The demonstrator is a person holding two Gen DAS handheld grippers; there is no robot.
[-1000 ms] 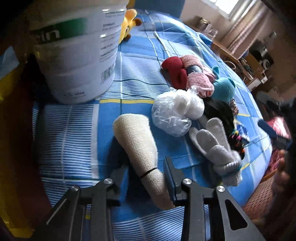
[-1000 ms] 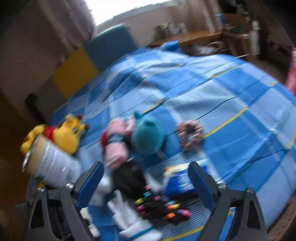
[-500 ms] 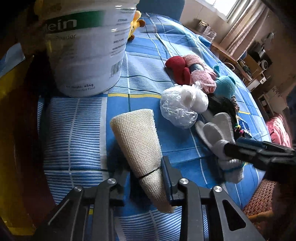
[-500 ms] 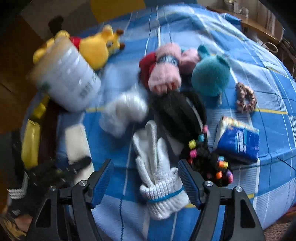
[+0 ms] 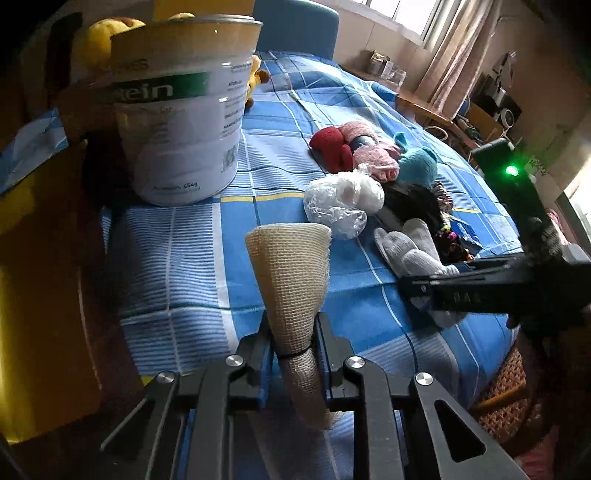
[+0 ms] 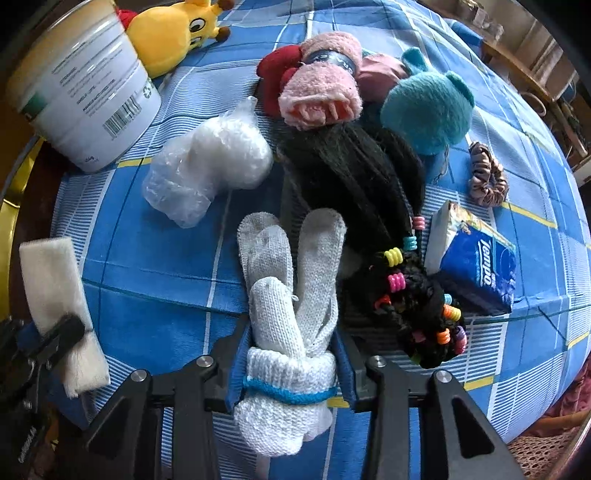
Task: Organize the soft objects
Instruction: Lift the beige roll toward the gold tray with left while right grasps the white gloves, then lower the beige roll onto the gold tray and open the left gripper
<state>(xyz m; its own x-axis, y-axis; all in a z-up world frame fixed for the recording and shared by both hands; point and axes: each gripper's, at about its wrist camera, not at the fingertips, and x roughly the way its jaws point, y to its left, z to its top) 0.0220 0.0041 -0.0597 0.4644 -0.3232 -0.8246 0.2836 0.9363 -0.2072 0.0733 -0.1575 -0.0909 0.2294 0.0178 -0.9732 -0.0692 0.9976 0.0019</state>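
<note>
My left gripper is shut on a beige gauze roll and holds it tilted up off the blue checked bedspread. My right gripper is closed around the cuff of a bundle of white knit gloves that lies on the bed. The gloves also show in the left wrist view, with the right gripper over them. The gauze roll shows at the left of the right wrist view.
A white protein tub stands at the back left, a yellow plush behind it. A plastic-wrapped white bundle, pink socks, a teal plush, black hair with beads, a scrunchie and a tissue pack lie nearby.
My left gripper closed on the gauze roll and raised it. My right gripper swung down to the gloves and closed around their cuff.
</note>
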